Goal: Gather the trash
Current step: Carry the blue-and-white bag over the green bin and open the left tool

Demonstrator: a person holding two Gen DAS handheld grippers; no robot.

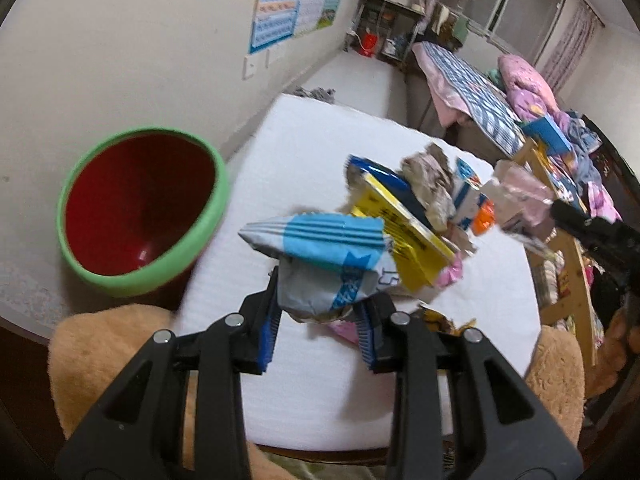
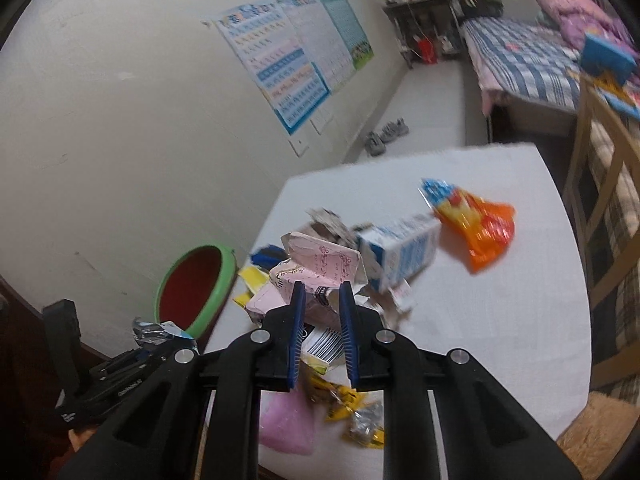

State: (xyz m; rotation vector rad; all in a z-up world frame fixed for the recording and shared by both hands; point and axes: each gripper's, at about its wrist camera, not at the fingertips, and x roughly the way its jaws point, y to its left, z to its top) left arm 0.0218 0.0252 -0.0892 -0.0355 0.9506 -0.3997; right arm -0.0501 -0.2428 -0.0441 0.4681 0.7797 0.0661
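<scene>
Trash lies heaped on the white counter [image 1: 304, 152], and both views run from a green bin on the left to a bed on the right. In the left wrist view the green bin [image 1: 142, 212], red inside, stands beside the counter's left edge against the wall. Next comes the left gripper [image 1: 320, 304], its fingers [image 1: 268, 332] clenched on a crumpled grey and blue wrapper [image 1: 320, 256] raised off the counter. Behind it sit a yellow and blue packet [image 1: 400, 216], a crumpled brownish paper [image 1: 430, 184] and a blue and white carton [image 1: 470, 200]; farther right are a wooden chair [image 1: 568, 264] and the bed [image 1: 476, 92] with a checked cover. In the right wrist view the left gripper's body shows low at the left edge with the grey and blue wrapper at its tip, just in front of the green bin [image 2: 196, 284]. The right gripper [image 2: 322, 300] follows, its fingers [image 2: 298, 320] clamped on a pink crumpled wrapper [image 2: 316, 264] lifted above the pile. Below it a flat pink packet [image 2: 286, 424] and small yellow wrappers [image 2: 352, 408] lie on the counter [image 2: 500, 320]. Just right of the held wrapper lies the blue and white carton [image 2: 404, 252], then an orange snack bag [image 2: 476, 224], well apart from the bin.
</scene>
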